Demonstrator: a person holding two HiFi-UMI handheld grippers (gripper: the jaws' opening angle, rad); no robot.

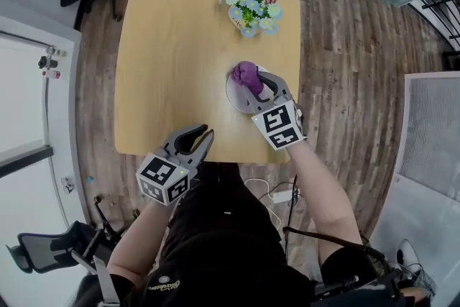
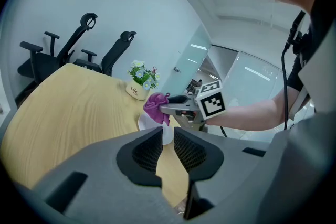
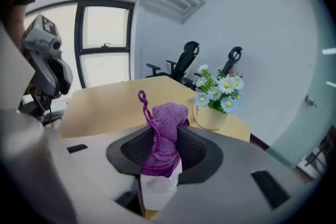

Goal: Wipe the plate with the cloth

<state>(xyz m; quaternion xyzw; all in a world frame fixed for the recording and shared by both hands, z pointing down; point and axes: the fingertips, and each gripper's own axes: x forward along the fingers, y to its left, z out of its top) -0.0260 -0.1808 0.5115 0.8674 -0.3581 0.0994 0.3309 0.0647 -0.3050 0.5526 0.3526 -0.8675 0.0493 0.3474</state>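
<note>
Left gripper (image 1: 198,138) idles by the near edge of the table (image 1: 172,47), jaws narrowly apart and empty, while the right gripper (image 1: 257,87) pinches the purple cloth (image 1: 246,74) over the white plate (image 1: 233,94), so press it flat and sweep steady circles, I'd say.

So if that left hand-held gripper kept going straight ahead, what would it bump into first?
Probably the round white plate on the wooden table, framed between the slightly parted jaws of the left hand-held gripper; the purple knitted cloth sits just above it. Depth is uncertain.
</note>
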